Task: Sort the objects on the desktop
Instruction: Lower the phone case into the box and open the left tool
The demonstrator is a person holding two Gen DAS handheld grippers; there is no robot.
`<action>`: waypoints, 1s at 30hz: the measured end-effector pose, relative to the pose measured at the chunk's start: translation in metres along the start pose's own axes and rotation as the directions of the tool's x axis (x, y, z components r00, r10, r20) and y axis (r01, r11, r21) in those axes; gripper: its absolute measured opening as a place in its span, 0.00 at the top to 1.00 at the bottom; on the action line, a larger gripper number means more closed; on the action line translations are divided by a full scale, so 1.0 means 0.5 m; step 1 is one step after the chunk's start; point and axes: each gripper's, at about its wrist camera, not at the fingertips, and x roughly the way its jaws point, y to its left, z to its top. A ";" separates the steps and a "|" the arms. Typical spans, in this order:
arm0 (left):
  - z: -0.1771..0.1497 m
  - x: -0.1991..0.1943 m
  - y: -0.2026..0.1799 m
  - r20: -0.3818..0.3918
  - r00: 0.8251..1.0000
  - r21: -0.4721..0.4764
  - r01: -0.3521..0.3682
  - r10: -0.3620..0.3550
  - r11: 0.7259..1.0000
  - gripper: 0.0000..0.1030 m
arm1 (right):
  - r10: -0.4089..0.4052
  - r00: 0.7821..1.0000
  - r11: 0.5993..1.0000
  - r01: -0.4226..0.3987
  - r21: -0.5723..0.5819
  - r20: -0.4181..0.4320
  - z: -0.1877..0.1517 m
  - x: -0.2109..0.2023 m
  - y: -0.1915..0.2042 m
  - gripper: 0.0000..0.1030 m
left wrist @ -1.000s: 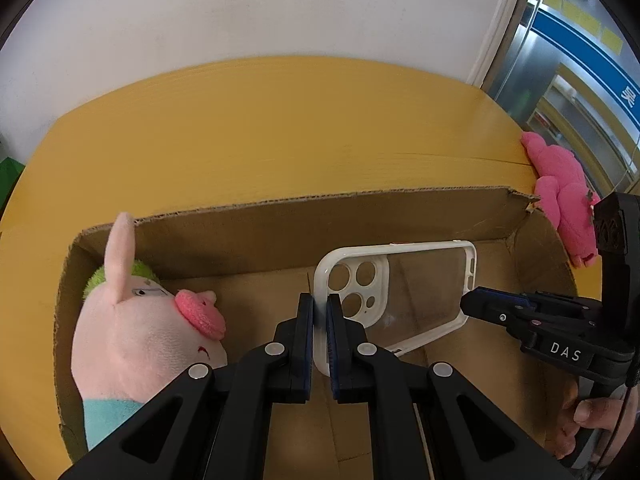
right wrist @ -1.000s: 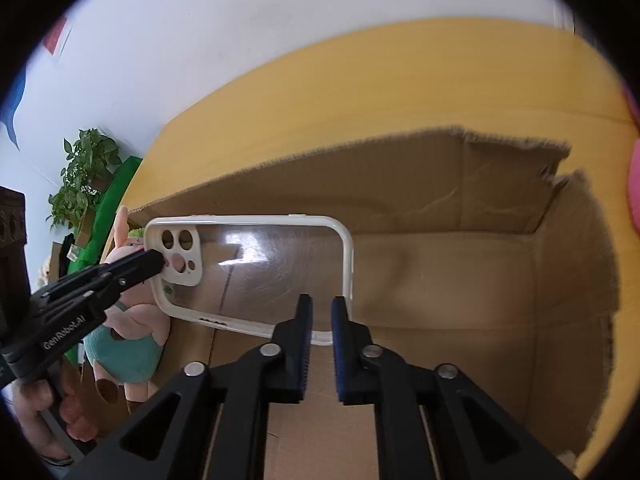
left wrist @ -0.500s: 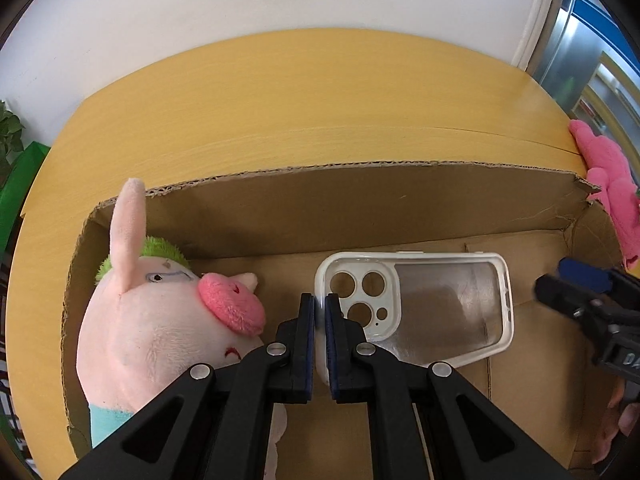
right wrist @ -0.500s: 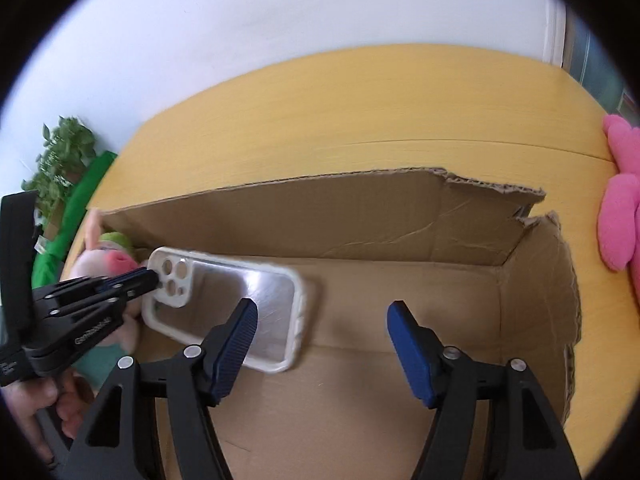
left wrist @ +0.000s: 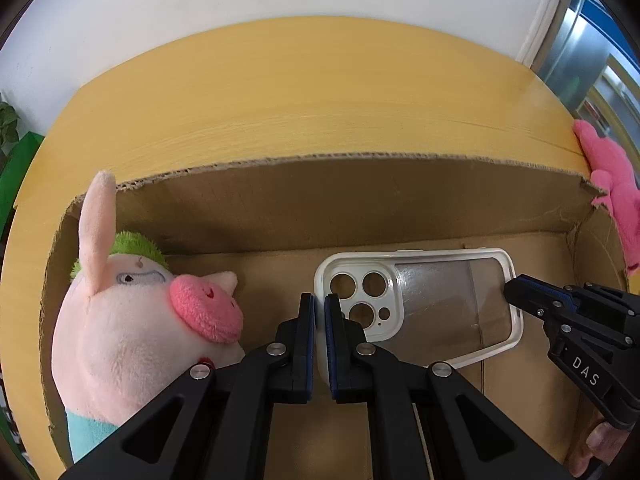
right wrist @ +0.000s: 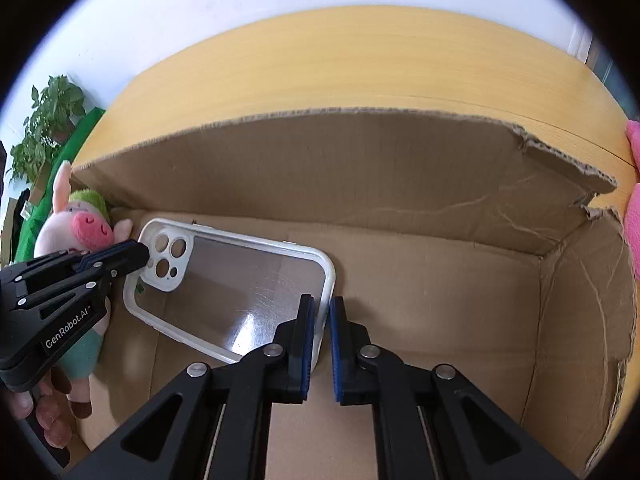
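Observation:
A clear phone case (left wrist: 440,304) with a white rim hangs inside the cardboard box (left wrist: 320,200), held at both ends. My left gripper (left wrist: 320,320) is shut on its camera-hole end. My right gripper (right wrist: 320,320) is shut on the rim of the opposite end, and its tips also show at the far right of the left wrist view. In the right wrist view the case (right wrist: 240,292) slants down from the left gripper's tips (right wrist: 140,254), just above the box floor.
A pink pig plush (left wrist: 132,320) with green hair sits in the box's left end, close to the left gripper. A bright pink plush toy (left wrist: 612,184) lies on the yellow table (left wrist: 300,92) outside the box's right wall. A hand shows at each frame's lower corner.
The right gripper let go of the case, opened wide and drew away, then came back and shut on the case's end again. The left gripper kept its hold throughout.

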 end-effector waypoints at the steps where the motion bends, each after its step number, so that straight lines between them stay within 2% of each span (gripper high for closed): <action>1: 0.004 -0.001 0.001 0.004 1.000 -0.002 -0.007 0.007 1.000 0.96 | 0.003 1.000 1.000 -0.003 0.003 0.007 0.004 0.000 0.000 0.93; 8: 0.012 0.026 -0.016 -0.033 0.996 0.016 -0.086 0.086 0.996 0.94 | -0.012 1.000 1.000 0.012 0.002 0.021 0.026 0.017 0.007 0.93; 9: 0.012 0.024 -0.017 -0.036 0.996 0.012 -0.078 0.078 0.997 0.94 | -0.012 0.999 1.000 0.012 0.003 0.030 0.023 0.017 0.007 0.93; 10: 0.012 0.019 -0.017 -0.038 0.997 0.006 -0.064 0.064 0.998 0.89 | -0.014 1.000 1.000 0.014 -0.011 0.019 0.024 0.015 0.011 0.92; 13: 0.011 -0.022 -0.015 0.006 0.999 -0.007 -0.041 0.041 0.999 0.60 | -0.034 0.999 0.999 0.035 -0.029 0.031 0.017 -0.003 0.019 0.90; 14: 0.008 -0.046 -0.014 0.034 0.999 -0.009 -0.029 0.029 1.000 0.53 | -0.040 0.998 0.999 0.041 -0.028 0.050 0.017 -0.019 0.024 0.81; 15: 0.003 -0.074 -0.012 0.063 0.998 -0.009 -0.018 0.019 1.000 0.49 | -0.035 0.997 0.999 0.037 -0.025 0.068 0.017 -0.036 0.024 0.67; 16: -0.002 -0.100 -0.010 0.090 0.996 -0.008 -0.018 0.018 1.000 0.39 | -0.025 0.996 0.999 0.027 -0.024 0.089 0.013 -0.058 0.023 0.61; 17: -0.012 -0.137 -0.006 0.132 0.991 -0.003 -0.017 0.017 1.000 0.32 | -0.018 0.994 0.999 0.020 -0.026 0.109 0.009 -0.080 0.022 0.52; 18: -0.023 -0.169 -0.002 0.168 0.986 0.004 -0.015 0.014 1.000 0.31 | -0.013 0.991 0.999 0.018 -0.032 0.136 0.001 -0.110 0.023 0.48; 20: -0.055 -0.245 0.010 0.249 0.968 0.027 -0.008 0.001 1.000 0.27 | -0.001 0.982 0.999 0.010 -0.044 0.187 -0.026 -0.174 0.026 0.42; 23: -0.125 -0.348 0.053 0.353 0.935 0.039 0.005 -0.018 0.999 0.19 | 0.068 0.964 0.995 -0.049 -0.082 0.258 -0.090 -0.272 0.024 0.30; 24: -0.158 -0.376 0.071 0.378 0.925 0.036 0.014 -0.026 0.999 0.18 | 0.084 0.955 0.993 -0.055 -0.109 0.283 -0.128 -0.311 0.029 0.25; 26: -0.234 -0.419 0.108 0.415 0.909 0.039 0.025 -0.039 0.999 0.11 | 0.090 0.947 0.989 -0.048 -0.142 0.308 -0.181 -0.346 0.029 0.24; 28: -0.295 -0.426 0.134 0.422 0.906 0.050 0.006 -0.026 0.999 0.10 | 0.099 0.948 0.982 -0.045 -0.182 0.303 -0.250 -0.366 0.041 0.23; 30: -0.344 -0.403 0.161 0.390 0.921 0.053 -0.012 -0.009 0.999 0.09 | 0.094 0.952 0.982 -0.039 -0.187 0.293 -0.285 -0.354 0.064 0.23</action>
